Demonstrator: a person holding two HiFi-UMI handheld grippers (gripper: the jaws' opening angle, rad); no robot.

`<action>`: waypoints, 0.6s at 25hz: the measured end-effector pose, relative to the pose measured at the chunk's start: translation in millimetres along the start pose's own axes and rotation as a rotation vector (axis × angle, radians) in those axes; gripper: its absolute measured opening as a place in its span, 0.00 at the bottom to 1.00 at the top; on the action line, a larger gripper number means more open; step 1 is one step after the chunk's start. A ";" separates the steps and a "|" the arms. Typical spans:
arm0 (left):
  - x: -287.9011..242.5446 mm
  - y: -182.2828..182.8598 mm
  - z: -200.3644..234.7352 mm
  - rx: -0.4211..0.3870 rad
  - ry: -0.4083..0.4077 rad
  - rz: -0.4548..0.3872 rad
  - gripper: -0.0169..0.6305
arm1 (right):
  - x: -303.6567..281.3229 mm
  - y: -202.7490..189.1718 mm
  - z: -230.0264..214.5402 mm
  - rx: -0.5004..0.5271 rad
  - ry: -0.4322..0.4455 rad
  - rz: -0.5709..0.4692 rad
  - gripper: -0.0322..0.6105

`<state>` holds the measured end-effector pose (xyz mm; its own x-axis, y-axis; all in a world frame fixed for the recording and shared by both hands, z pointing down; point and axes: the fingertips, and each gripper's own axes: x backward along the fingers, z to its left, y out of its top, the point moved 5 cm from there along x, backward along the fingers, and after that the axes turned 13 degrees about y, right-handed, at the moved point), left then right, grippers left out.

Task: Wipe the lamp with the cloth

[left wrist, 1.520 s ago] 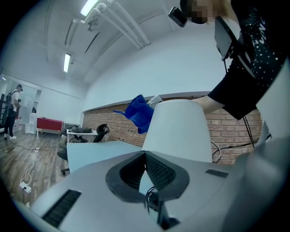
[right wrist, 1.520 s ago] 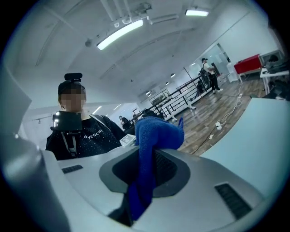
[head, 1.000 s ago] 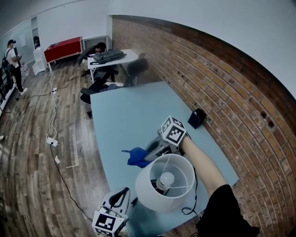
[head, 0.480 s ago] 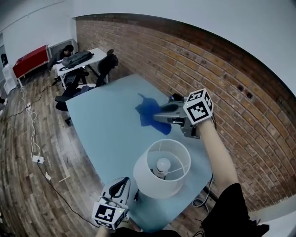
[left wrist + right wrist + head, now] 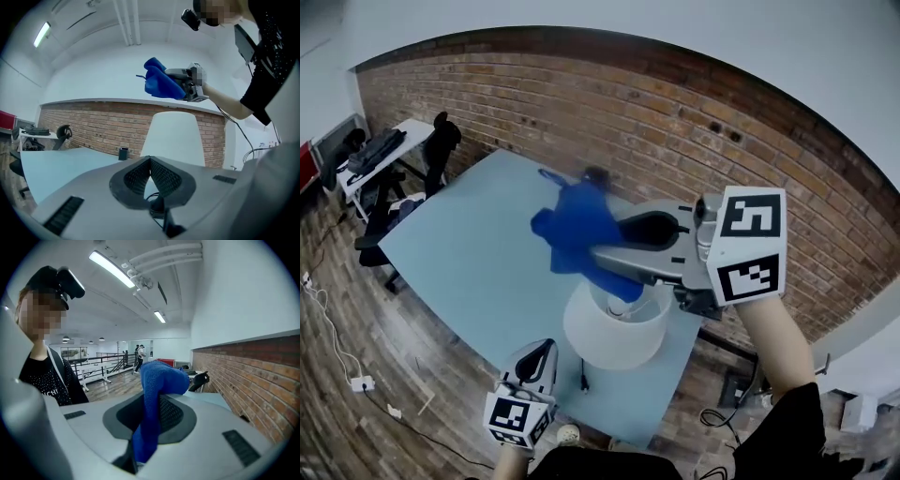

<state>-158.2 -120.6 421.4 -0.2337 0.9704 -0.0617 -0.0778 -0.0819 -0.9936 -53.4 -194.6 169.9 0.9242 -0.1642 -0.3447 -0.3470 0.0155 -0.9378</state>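
A lamp with a white shade (image 5: 614,326) stands on the pale blue table (image 5: 459,253) near its front edge. In the left gripper view the shade (image 5: 173,137) rises just past the jaws. My right gripper (image 5: 602,257) is shut on a blue cloth (image 5: 579,230) and holds it in the air above the shade. The cloth (image 5: 157,390) hangs bunched between the jaws in the right gripper view, and the left gripper view shows the same cloth (image 5: 159,84) high over the lamp. My left gripper (image 5: 536,364) is shut on nothing, low at the table's front edge, left of the lamp.
A brick wall (image 5: 722,122) runs along the table's far side. A small black cup (image 5: 123,153) sits on the table near the wall. The lamp's black cord (image 5: 583,380) trails over the front edge. A desk and chairs (image 5: 394,155) stand at far left.
My right gripper has lifted the blue cloth from near the table to above the lamp shade. The head view has swung toward the wall. The left gripper has hardly moved.
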 end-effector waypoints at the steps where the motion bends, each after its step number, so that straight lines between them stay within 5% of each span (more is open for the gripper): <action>1: 1.2 -1.1 2.1 0.002 -0.011 0.000 0.04 | -7.0 -2.0 10.0 -0.001 -0.022 0.011 0.15; 10: -1.2 -6.6 9.7 0.050 -0.062 -0.012 0.04 | -47.0 -57.8 37.5 0.017 -0.322 0.239 0.15; 15: -1.7 -11.1 10.7 0.097 -0.063 -0.021 0.04 | -66.3 -69.2 50.2 0.161 -0.446 0.379 0.15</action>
<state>-167.3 -123.8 433.5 -0.2915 0.9560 -0.0321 -0.1760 -0.0865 -0.9806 -82.7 -135.3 255.5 0.7308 0.3102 -0.6080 -0.6687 0.1468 -0.7289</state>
